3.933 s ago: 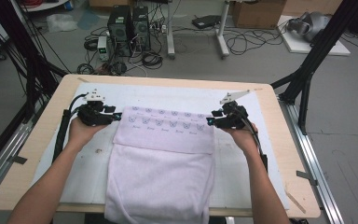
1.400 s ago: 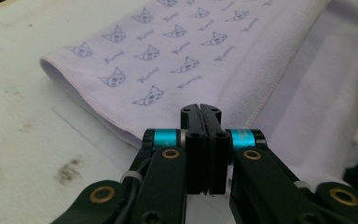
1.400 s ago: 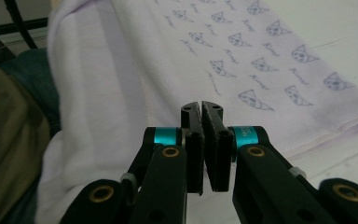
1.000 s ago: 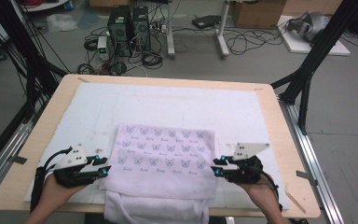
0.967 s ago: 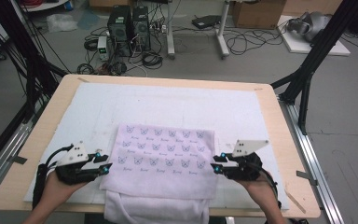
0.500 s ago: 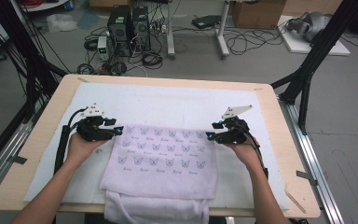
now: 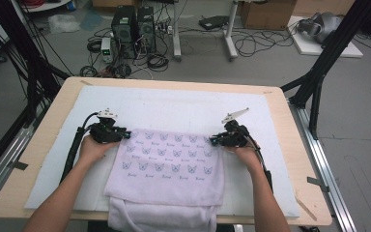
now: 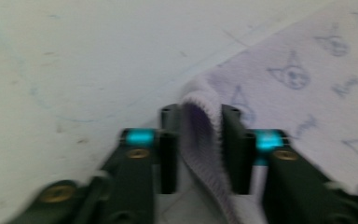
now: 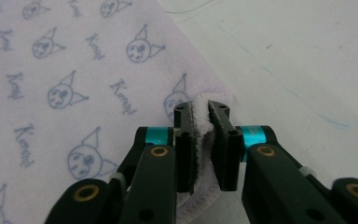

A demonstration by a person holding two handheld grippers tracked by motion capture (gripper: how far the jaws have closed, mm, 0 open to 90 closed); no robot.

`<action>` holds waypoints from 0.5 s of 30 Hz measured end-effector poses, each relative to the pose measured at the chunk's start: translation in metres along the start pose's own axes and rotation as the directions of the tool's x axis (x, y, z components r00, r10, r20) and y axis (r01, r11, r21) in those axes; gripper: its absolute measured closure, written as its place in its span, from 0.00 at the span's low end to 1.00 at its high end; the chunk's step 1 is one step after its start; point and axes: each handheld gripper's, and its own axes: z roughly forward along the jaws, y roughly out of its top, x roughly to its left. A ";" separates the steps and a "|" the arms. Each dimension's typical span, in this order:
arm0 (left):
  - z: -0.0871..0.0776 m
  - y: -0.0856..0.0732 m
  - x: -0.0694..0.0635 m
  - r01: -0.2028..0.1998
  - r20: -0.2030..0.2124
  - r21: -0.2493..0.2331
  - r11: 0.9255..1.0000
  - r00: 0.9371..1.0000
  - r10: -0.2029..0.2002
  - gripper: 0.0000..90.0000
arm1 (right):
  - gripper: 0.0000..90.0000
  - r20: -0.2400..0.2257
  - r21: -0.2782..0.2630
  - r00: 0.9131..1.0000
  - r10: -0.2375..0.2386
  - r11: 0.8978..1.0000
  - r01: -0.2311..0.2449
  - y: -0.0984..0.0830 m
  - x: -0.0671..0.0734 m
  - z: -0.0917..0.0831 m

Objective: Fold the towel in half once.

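A lavender towel (image 7: 169,169) printed with cat faces lies folded on the white mat (image 7: 183,106), and its lower layer hangs over the table's near edge. My left gripper (image 7: 125,136) is at the towel's far left corner. In the left gripper view that gripper (image 8: 199,116) has just been closing and pinches the upturned towel (image 8: 307,79) corner. My right gripper (image 7: 212,140) is at the far right corner. In the right gripper view its jaws (image 9: 200,109) have likewise just been closing and squeeze the towel (image 9: 74,70) edge between the pads.
The wooden table (image 7: 38,159) shows bare strips to the left and right of the mat. Black frame posts (image 7: 319,72) rise at its far right and left. Computer towers (image 7: 133,26) and cables lie on the floor beyond the far edge.
Both hands moved from beside the towel near the table's front edge out to its far corners. The jaws have closed on those corners.
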 end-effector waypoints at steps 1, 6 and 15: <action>0.000 0.001 -0.001 -0.005 -0.005 -0.006 1.000 1.000 0.005 0.88 | 0.92 0.006 0.005 1.000 -0.011 1.000 0.011 0.001 0.001 0.000; -0.006 0.004 0.002 0.004 -0.050 -0.065 0.998 0.999 -0.008 0.95 | 0.94 0.051 0.024 0.997 -0.057 0.998 0.055 0.013 0.003 -0.002; -0.042 0.078 0.016 -0.062 -0.164 -0.123 0.990 0.986 0.042 0.95 | 0.95 0.211 -0.035 0.972 -0.100 0.993 0.110 0.084 -0.008 -0.040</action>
